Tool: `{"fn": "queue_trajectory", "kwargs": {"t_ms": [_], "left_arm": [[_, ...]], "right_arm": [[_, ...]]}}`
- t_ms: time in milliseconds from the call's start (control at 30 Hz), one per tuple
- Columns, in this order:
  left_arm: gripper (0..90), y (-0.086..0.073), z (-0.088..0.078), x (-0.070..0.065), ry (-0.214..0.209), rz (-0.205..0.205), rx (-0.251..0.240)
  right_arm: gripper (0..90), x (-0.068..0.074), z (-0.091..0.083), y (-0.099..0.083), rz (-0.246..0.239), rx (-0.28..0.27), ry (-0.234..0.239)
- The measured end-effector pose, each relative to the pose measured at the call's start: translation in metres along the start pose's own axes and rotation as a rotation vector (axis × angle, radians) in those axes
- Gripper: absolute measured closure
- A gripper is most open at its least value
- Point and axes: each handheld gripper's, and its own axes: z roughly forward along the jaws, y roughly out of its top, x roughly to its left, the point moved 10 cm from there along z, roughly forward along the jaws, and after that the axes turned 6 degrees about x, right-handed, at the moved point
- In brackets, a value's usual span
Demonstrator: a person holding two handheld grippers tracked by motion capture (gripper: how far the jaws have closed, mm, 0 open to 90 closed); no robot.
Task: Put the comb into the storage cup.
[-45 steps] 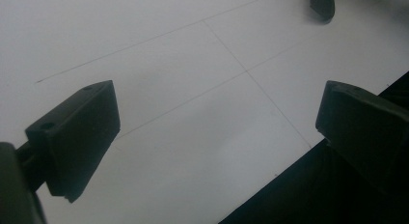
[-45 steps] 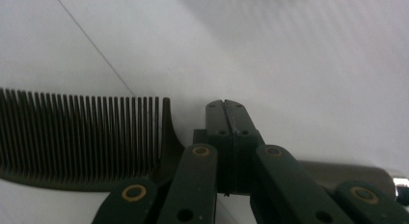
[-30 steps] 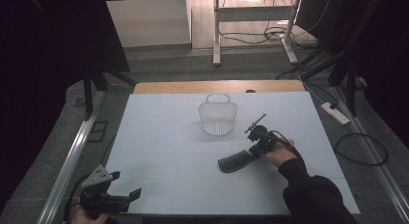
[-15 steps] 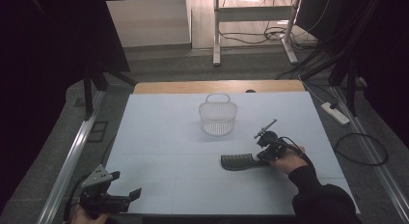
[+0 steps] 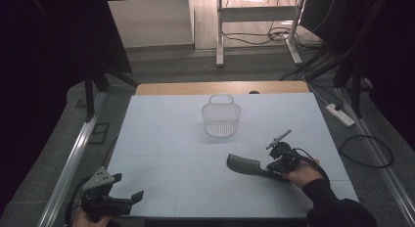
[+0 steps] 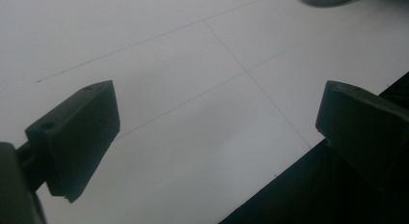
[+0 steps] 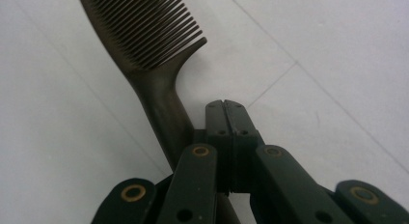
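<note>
A dark comb [image 5: 248, 165] lies flat on the white table [image 5: 161, 139], right of centre, teeth end to the left. My right gripper [image 5: 273, 167] is low over the comb's handle end, held by a hand in a dark sleeve. In the right gripper view the jaws [image 7: 224, 107] are shut flush on each other with nothing between them. There the comb [image 7: 161, 96] runs along their left side and passes under the linkage. My left gripper [image 5: 128, 187] rests at the front left corner, open and empty, with bare table between its jaws [image 6: 217, 137].
A white wire basket [image 5: 221, 120] with a handle stands upright behind the table's centre, well apart from the comb. Metal rails run along both sides of the table. A power strip [image 5: 339, 115] and cables lie on the floor at the right.
The right hand has slid to the right and slightly nearer, and the comb has shifted right with it and swung flatter. The left gripper has stayed put.
</note>
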Motion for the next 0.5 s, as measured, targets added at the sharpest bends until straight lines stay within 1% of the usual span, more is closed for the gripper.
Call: {"fn": "queue_trajectory", "kwargs": {"t_ms": [33, 167, 333, 500], "left_arm": [[2.7, 0.0, 0.0, 0.0, 0.0, 0.0, 0.0], [2.7, 0.0, 0.0, 0.0, -0.001, -0.001, -0.001], [2.7, 0.0, 0.0, 0.0, -0.002, -0.001, -0.001], [2.7, 0.0, 0.0, 0.0, -0.001, 0.0, -0.001]], "right_arm": [[89.4, 0.0, 0.0, 0.0, 0.0, 0.0, 0.0], [89.4, 0.008, 0.0, -0.007, -0.001, -0.003, 0.012], [89.4, 0.013, -0.001, -0.011, 0.005, -0.007, 0.016], [89.4, 0.023, -0.002, -0.016, -0.006, -0.006, 0.016]]}}
